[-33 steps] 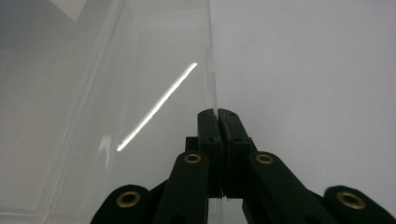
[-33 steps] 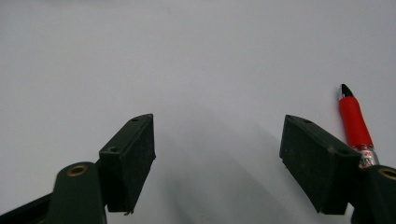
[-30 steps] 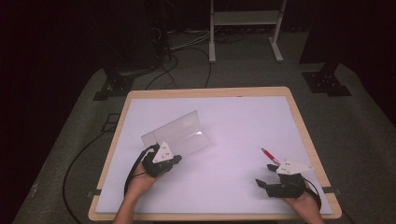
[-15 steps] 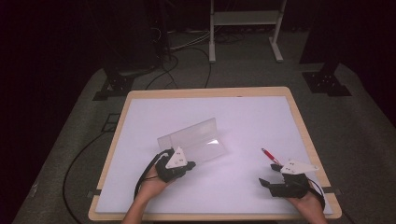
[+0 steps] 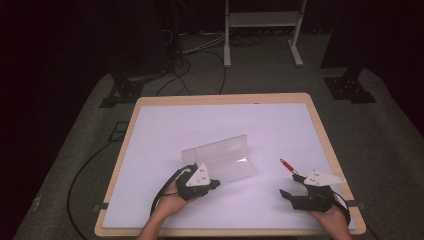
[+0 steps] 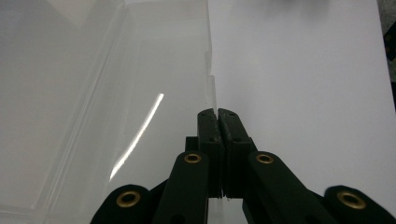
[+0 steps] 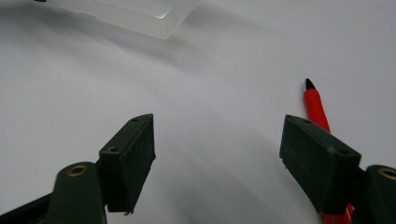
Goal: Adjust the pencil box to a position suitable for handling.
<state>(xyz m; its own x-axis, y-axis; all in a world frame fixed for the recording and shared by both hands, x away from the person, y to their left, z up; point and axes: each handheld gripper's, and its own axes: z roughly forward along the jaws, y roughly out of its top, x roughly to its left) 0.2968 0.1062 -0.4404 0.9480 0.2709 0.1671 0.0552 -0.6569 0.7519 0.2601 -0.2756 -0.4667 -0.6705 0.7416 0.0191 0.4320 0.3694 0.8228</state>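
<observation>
A clear plastic box point(image 5: 220, 156) lies open in the middle of the white table point(image 5: 150, 130), its lid standing upright along the far side. My left gripper point(image 5: 216, 184) is at the box's near edge. In the left gripper view it point(image 6: 218, 114) is shut on the thin clear wall of the box point(image 6: 116, 93). A red pen point(image 5: 287, 165) lies to the right of the box. My right gripper point(image 5: 290, 185) rests just in front of the pen, open. In the right gripper view point(image 7: 217, 140) the pen point(image 7: 315, 105) lies beside the right jaw, and a corner of the box point(image 7: 140, 14) shows at the top.
The table has a light wooden rim point(image 5: 220, 99). Beyond it is dark carpeted floor with cables point(image 5: 180, 65), black stand bases point(image 5: 350, 87) and the legs of a white frame point(image 5: 227, 45). White tabletop lies bare around the box.
My left gripper has slid the clear box to the right, toward the table's middle and the pen. The right gripper has hardly moved.
</observation>
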